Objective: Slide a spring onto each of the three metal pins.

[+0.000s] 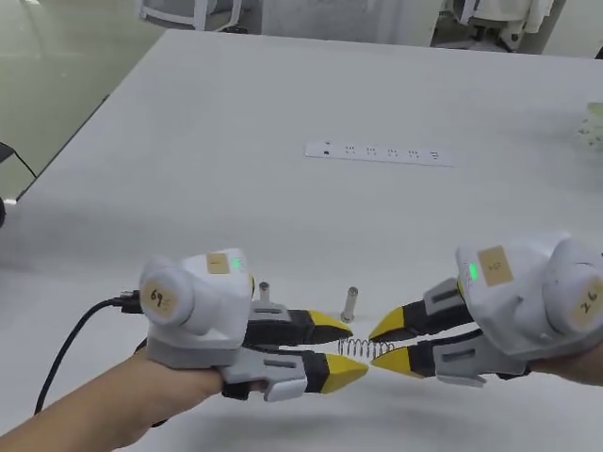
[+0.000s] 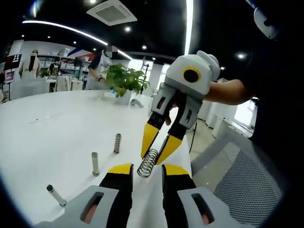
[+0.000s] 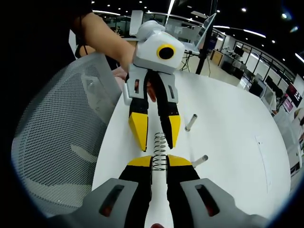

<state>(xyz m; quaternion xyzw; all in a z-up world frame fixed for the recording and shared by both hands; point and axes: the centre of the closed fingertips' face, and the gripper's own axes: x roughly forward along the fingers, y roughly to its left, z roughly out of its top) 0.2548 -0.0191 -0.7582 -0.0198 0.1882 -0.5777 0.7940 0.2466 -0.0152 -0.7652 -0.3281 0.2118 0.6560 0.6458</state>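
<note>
A small steel spring (image 1: 361, 349) hangs just above the white table (image 1: 283, 207), held level between the two grippers. My right gripper (image 1: 374, 349) is shut on one end of it. My left gripper (image 1: 353, 349) faces it, open, with its yellow jaws on either side of the spring's other end. From the left gripper view the spring (image 2: 147, 164) slants up into the right gripper (image 2: 152, 159). Two upright metal pins (image 1: 264, 290) (image 1: 350, 303) stand just behind the jaws. A third pin (image 2: 117, 142) farther off looks ridged.
A white power strip (image 1: 379, 153) lies mid-table beyond the pins. A black cable (image 1: 75, 339) trails from the left gripper toward the table's left edge. A mesh chair (image 3: 61, 142) stands by the near edge. A potted plant (image 2: 124, 80) sits far along the table.
</note>
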